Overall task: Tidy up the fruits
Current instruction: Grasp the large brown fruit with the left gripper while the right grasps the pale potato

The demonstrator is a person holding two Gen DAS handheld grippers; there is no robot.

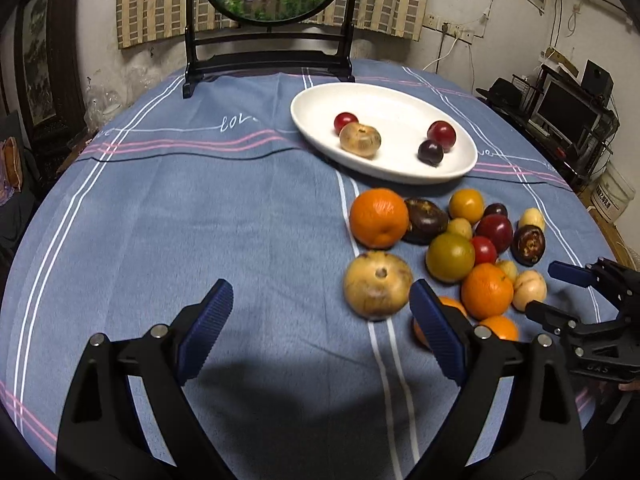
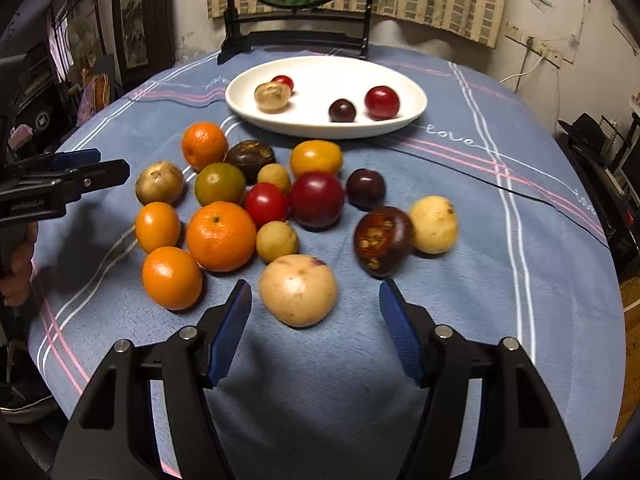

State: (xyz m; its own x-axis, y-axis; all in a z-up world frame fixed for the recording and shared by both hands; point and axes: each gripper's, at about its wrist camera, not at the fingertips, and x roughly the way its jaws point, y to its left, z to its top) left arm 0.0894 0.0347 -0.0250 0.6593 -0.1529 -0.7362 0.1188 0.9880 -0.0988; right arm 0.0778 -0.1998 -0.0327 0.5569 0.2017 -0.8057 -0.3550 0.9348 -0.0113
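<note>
Fruits on the table, dish behind
Four fruits lie in the dish [image 2: 412, 114]; the fruit pile [image 2: 280, 200] lies before it on the tablecloth [image 2: 500, 280].

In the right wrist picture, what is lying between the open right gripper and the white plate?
Between the right gripper and the white plate lies the fruit pile on the cloth, the pale round fruit nearest. The right wrist view shows it.

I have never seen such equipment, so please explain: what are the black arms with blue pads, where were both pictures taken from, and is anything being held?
No robot here: a person carries a two-fingered tool in each hand, with a camera on each looking along its fingers. One picture comes from the left hand-held gripper, the other from the right hand-held gripper. Both are open and hold nothing. On the blue tablecloth lies a pile of fruits, including an orange. The white oval plate behind already holds four fruits.
</note>
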